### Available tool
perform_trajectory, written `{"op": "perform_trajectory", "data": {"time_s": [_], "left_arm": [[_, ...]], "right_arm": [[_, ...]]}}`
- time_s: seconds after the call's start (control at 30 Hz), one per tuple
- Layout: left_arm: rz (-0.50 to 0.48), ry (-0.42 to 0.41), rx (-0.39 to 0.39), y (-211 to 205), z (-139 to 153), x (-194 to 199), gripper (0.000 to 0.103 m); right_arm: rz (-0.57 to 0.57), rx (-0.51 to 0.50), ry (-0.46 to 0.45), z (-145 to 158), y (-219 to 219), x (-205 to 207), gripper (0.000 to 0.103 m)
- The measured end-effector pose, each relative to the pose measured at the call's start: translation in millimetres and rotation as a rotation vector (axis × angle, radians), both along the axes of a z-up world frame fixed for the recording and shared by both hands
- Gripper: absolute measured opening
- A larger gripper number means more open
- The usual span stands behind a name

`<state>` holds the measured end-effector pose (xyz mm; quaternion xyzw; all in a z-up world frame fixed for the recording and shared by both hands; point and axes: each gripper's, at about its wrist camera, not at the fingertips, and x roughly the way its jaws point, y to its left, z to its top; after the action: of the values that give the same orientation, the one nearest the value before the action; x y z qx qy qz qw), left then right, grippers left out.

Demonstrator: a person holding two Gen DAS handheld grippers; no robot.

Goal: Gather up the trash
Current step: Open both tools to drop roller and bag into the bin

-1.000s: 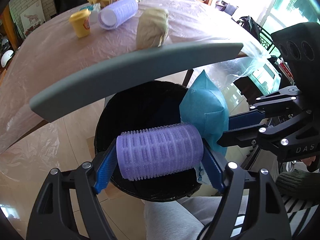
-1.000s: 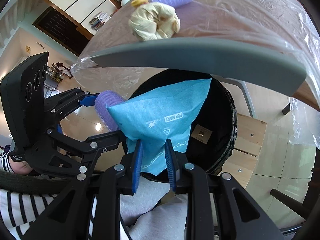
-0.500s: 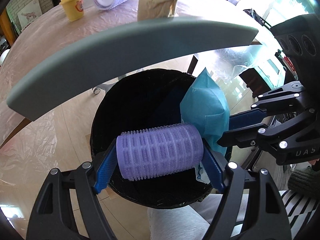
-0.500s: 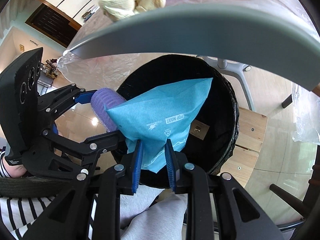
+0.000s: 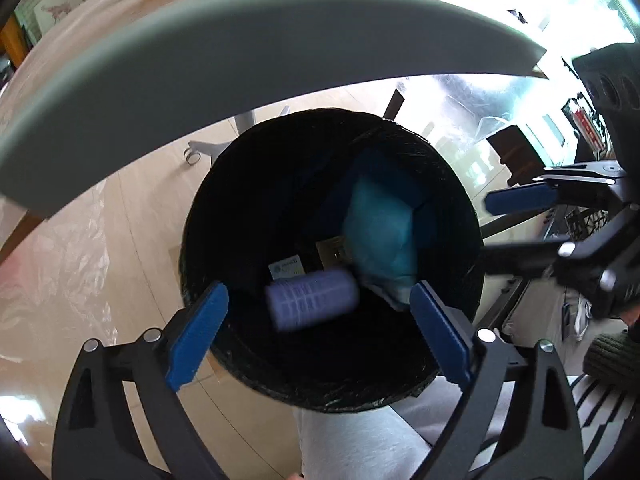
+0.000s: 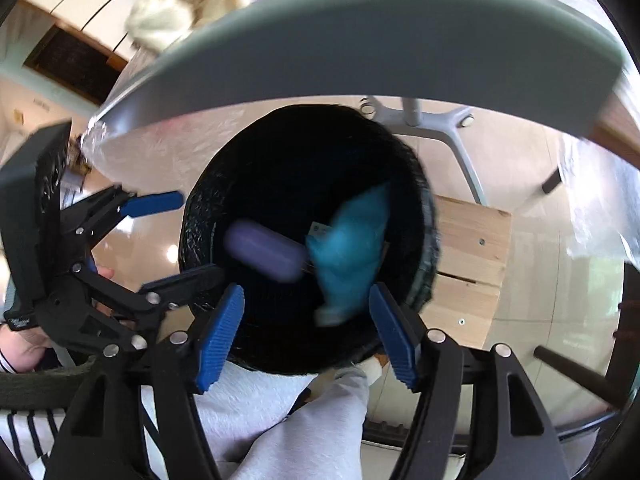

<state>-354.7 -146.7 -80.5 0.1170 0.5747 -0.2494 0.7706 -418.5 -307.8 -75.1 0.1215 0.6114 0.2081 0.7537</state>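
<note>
Above the bin (image 5: pixel 460 184) rim, left gripper (image 5: pixel 320 324) and right gripper (image 6: pixel 306 330) opening, nothing between.

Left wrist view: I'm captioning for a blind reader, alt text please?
A purple hair roller and a blue packet, both blurred, are inside a black bin. The left gripper is opening above, touching neither. The right gripper is at right.
</note>
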Motion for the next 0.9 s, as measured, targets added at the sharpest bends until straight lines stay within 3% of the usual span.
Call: {"op": "perform_trajectory", "data": {"time_s": [0.33,0.53,0.67,0.77,0.9], "left_arm": [[0.056,-0.036,-0.009,27.9,20.4,-9.5,0.101],[0.051,-0.124,-0.052,35.8,60.0,-16.5,0.101],[0.094,-0.262,-0.093,48.5,102.0,-16.4,0.101],[0.149,-0.363,-0.115,58.3,129.0,-10.1,0.101],[0.236,-0.426,-0.175,73.4,155.8,6.4,0.101]], "right_arm": [[-0.127,0.031,-0.05,29.2,-35.4,-19.3,0.074],[-0.158,0.036,-0.164,70.8,-47.6,-26.9,0.078],[-0.196,0.009,-0.38,123.8,-57.0,-29.4,0.098],[-0.238,-0.005,-0.548,162.8,-61.1,-26.9,0.099],[-0.282,-0.051,-0.719,205.6,-63.1,-13.4,0.099]]}}
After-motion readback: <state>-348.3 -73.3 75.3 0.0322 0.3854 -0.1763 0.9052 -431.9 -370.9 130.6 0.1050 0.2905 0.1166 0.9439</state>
